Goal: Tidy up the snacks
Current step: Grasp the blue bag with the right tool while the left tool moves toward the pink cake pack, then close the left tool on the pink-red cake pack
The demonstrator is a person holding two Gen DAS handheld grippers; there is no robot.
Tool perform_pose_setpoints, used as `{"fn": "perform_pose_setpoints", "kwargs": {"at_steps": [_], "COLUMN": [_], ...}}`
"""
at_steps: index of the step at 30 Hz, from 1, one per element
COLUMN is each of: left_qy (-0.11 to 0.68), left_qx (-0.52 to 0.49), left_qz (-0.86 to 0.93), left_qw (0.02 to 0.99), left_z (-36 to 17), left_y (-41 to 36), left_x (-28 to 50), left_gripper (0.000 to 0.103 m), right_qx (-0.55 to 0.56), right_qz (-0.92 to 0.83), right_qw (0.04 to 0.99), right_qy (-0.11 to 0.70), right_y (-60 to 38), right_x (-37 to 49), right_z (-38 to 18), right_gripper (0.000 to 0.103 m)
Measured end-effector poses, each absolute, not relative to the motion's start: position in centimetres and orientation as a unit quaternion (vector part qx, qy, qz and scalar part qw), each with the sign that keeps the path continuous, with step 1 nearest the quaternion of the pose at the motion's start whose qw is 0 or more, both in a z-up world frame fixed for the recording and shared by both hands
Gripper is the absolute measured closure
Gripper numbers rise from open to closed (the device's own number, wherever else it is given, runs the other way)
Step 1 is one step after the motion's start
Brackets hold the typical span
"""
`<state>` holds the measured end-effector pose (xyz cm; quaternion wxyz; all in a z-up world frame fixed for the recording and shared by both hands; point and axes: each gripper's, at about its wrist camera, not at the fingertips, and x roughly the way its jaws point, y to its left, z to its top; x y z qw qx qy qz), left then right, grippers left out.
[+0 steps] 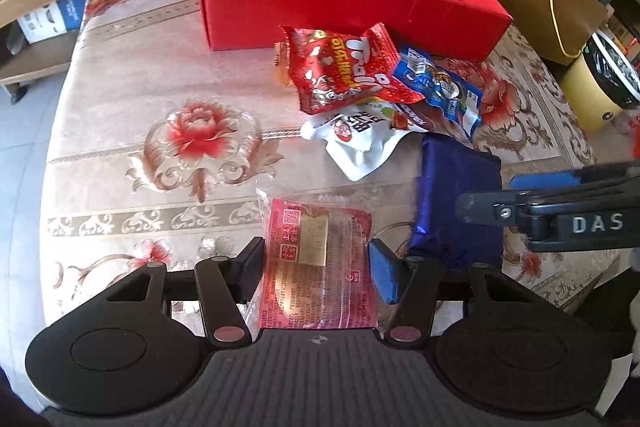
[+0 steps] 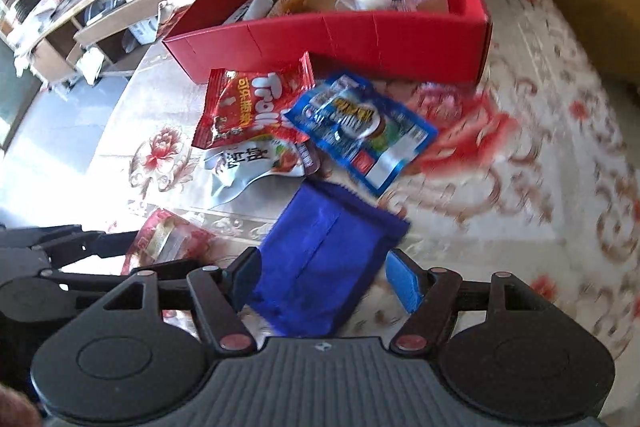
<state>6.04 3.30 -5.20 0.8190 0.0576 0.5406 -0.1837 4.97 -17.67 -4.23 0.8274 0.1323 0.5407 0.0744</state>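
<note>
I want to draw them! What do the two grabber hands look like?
Both are black, with a ribbed grey middle and round discs at the sides. The left gripper and right gripper each have one black finger and one blue-padded finger. White "DAS" letters mark the right one.

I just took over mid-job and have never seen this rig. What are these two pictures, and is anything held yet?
Each picture comes from a camera on a hand-held gripper, looking along its jaws. The left gripper straddles a pink wrapped cake, the right gripper a dark blue packet; both jaws stand open, so nothing is gripped yet. On the flowered tablecloth lie a red candy bag, a light blue packet and a white pouch. The red box behind already holds snacks.
</note>
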Motion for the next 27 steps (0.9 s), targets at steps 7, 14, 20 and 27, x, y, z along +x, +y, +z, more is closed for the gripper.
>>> {"fn": "perform_pose_setpoints", "kwargs": {"at_steps": [7, 14, 20, 27], "left_qy": [0.542, 0.541, 0.542, 0.534], "left_qx": [0.049, 0.060, 0.070, 0.109], "left_qz": [-0.186, -0.189, -0.191, -0.188], "left_qw": [0.818, 0.817, 0.816, 0.817], "left_z": [-5.2, -5.4, -5.6, -6.3], "left_y": [4.3, 4.2, 3.7, 2.3], "left_x": [5.8, 5.6, 5.4, 4.9], "left_gripper": [0.040, 0.034, 0.023, 0.011], "right_qx": [0.176, -0.003, -0.062, -0.035], "right_qz": [0.034, 0.065, 0.089, 0.084], "right_qw": [0.825, 0.838, 0.823, 0.833], "right_qy": [0.536, 0.541, 0.558, 0.546], "right_y": [-15.9, -12.3, -14.8, -16.3], "right_x": [6.3, 6.8, 5.4, 5.2], "right_z": [-5.8, -6.2, -6.0, -6.6], "right_gripper": [0.025, 0.030, 0.039, 0.022]}}
